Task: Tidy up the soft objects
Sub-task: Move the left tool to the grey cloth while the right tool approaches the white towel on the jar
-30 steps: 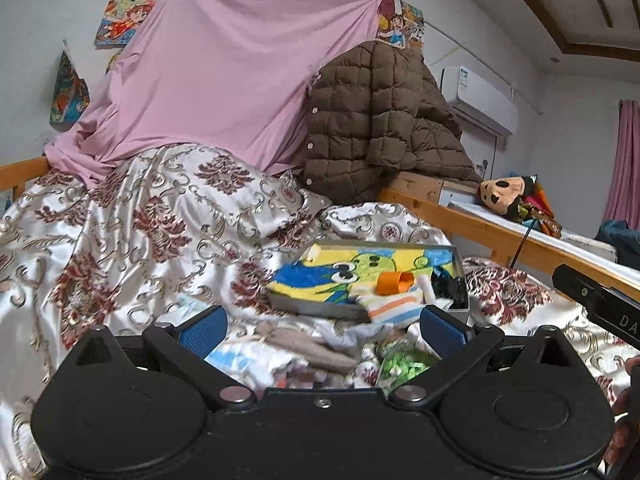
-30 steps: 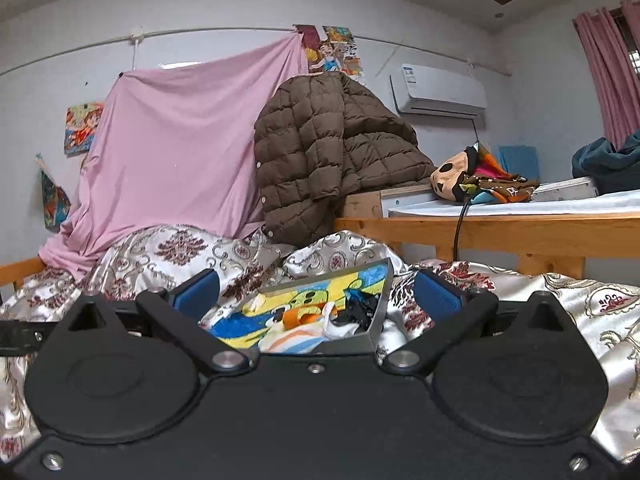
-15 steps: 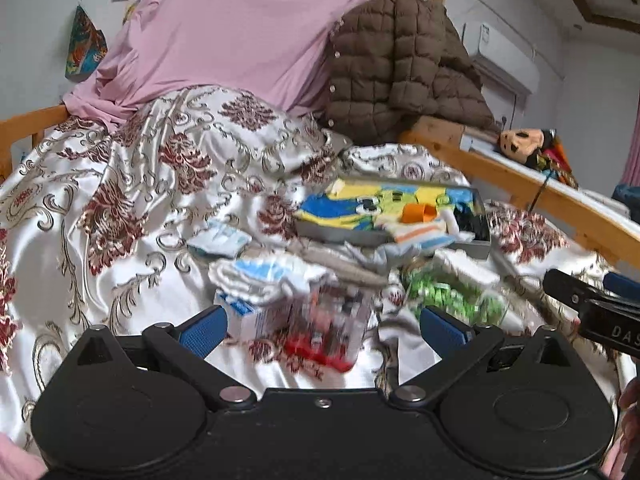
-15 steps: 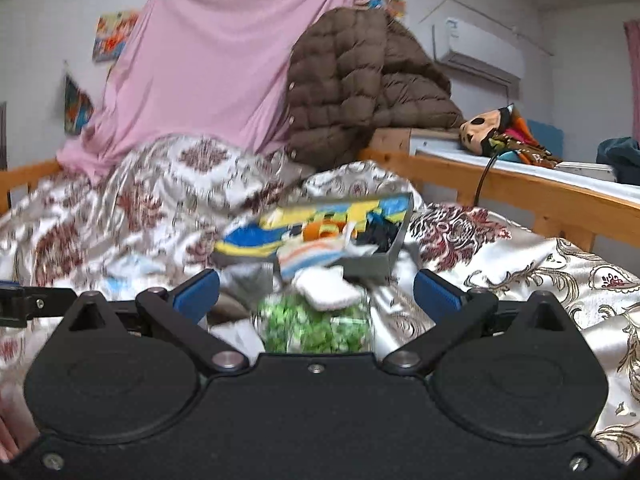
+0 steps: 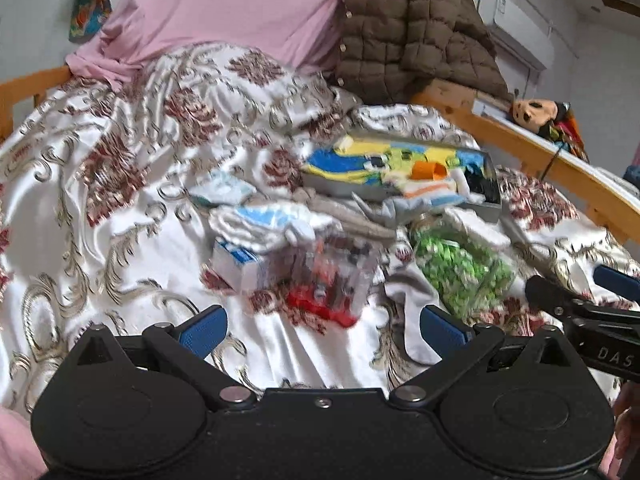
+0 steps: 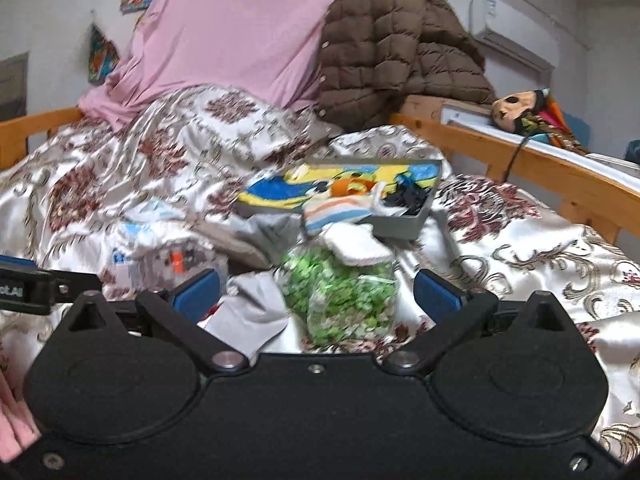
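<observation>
Pile of soft items [image 5: 280, 220] now in view on bed, beside grey box [image 5: 404, 184]. My left hand-held gripper [image 5: 322, 326] and right hand-held gripper [image 6: 316, 294] dropped closer, both wide open, empty. Next: first pick.

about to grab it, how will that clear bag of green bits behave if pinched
The clear bag of green bits looks lumpy and loosely filled, so it will probably sag and shift. Its glossy film may slip between the open right gripper pads.
</observation>
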Demonstrator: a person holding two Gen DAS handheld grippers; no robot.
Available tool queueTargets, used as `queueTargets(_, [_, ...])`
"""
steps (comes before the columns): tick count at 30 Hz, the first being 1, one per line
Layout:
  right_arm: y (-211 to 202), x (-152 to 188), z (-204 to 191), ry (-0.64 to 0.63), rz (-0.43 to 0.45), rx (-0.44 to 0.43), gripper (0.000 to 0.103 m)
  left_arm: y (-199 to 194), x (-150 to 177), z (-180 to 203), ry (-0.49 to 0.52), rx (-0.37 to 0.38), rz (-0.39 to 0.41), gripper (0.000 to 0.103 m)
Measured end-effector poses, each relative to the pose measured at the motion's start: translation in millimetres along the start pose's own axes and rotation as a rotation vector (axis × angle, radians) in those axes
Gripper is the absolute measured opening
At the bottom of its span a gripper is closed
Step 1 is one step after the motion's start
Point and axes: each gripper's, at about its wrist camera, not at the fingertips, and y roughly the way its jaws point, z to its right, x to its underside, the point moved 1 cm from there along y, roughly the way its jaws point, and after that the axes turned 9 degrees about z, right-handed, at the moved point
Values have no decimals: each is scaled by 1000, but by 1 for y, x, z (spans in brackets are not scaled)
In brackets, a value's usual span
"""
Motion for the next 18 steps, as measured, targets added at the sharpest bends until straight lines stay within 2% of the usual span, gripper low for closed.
queueTargets(6, [4,3,-8,-90,-32,2,102,7,6,5,17,8,-44,102])
queueTargets(14, [15,7,7,-62,-125,22,102,18,11,9,31,27,-105,102])
queueTargets(18, [19,5,20,-20,-142,27,102,25,13,14,36,45,-132,102])
